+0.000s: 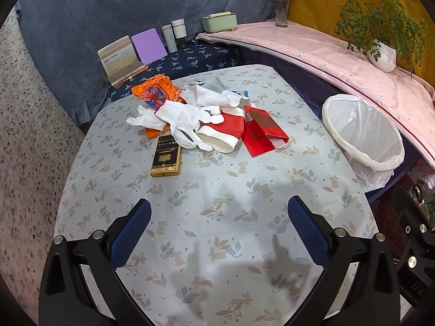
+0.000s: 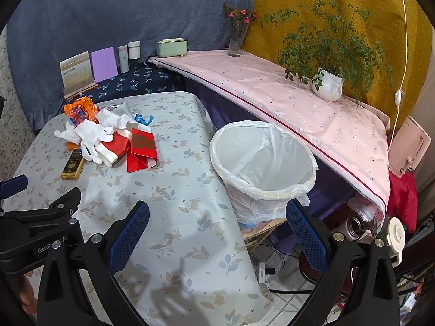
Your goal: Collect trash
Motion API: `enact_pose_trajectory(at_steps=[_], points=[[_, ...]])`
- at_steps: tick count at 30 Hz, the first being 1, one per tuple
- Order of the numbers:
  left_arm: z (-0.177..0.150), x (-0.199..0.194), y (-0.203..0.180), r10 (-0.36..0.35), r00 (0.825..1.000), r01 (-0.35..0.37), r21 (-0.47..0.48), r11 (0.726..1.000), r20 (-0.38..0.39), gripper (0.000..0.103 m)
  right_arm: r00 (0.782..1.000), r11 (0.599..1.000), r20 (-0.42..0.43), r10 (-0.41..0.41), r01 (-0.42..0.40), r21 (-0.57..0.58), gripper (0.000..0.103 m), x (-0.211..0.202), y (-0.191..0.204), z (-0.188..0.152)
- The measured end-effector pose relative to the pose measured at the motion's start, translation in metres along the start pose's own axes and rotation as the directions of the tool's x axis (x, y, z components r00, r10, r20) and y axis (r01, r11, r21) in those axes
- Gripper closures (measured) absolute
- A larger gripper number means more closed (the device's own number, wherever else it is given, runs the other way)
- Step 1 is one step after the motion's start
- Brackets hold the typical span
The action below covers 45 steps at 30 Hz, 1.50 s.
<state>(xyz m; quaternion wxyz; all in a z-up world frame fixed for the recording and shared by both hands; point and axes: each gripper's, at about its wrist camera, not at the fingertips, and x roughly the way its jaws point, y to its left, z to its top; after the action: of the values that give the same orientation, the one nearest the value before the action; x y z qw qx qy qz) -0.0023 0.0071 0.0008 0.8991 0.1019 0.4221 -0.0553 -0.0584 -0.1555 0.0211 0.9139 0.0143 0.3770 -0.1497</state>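
While nothing is yet gripped, seen from two tongs held low over a table (image 1: 217, 217) draped in pale cloth printed with leaves and rabbits. Backed by blue and mustard hangings, with a pink-covered ledge (image 1: 339, 59) along the right carrying a potted plant (image 1: 382, 54) and a vase of flowers (image 1: 281, 8). Just off the table's right edge, a white bin (image 2: 261, 168) lined with a clear bag, mouth open and looking empty. Heaped at the table's far side, well apart from both tongs, the trash: white gloves (image 1: 179, 119) draped over a crushed red and white cup (image 1: 220, 135), a folded red envelope (image 1: 262, 130) beside it, crumpled tissue (image 1: 212, 95) and an orange wrapper (image 1: 157, 89) behind, a black and gold box (image 1: 165, 157) nearest. Left gripper (image 1: 218, 233) spread wide, pointed at the heap. Right gripper (image 2: 217, 233) also spread wide, hovering near the bin. Best started, probably, with the box or envelope at the heap's edge, pinched singly so nothing drags loose, then carried right to the bin.
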Motion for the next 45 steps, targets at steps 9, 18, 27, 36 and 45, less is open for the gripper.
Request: enact_pose_trajectory(at_steps=[9, 18, 27, 36, 45], points=[[0.0004, 0.0002, 0.0, -0.004, 1.0, 0.004, 0.003, 1.0, 0.0, 0.007, 1.0, 1.0, 0.004, -0.01, 0.01, -0.008, 0.007, -0.0003, 0.0022, 0.0002], [0.0015, -0.0003, -0.0044, -0.011, 1.0, 0.011, 0.012, 1.0, 0.008, 0.007, 1.0, 1.0, 0.005, -0.008, 0.008, -0.004, 0.007, -0.0008, 0.0015, 0.0003], [-0.0005, 0.0009, -0.0059, -0.014, 1.0, 0.014, 0.009, 1.0, 0.003, 0.007, 1.0, 1.0, 0.006, -0.01, 0.01, 0.003, 0.007, -0.0013, -0.0007, 0.0003], [-0.0011, -0.0009, -0.006, -0.016, 1.0, 0.016, 0.009, 1.0, 0.018, 0.007, 1.0, 1.0, 0.009, -0.01, 0.01, 0.01, 0.007, -0.0023, -0.0034, -0.0003], [0.0, 0.0002, -0.003, -0.012, 1.0, 0.012, -0.002, 1.0, 0.012, 0.007, 1.0, 1.0, 0.008, -0.009, 0.009, 0.013, 0.007, -0.0017, -0.0044, 0.0002]])
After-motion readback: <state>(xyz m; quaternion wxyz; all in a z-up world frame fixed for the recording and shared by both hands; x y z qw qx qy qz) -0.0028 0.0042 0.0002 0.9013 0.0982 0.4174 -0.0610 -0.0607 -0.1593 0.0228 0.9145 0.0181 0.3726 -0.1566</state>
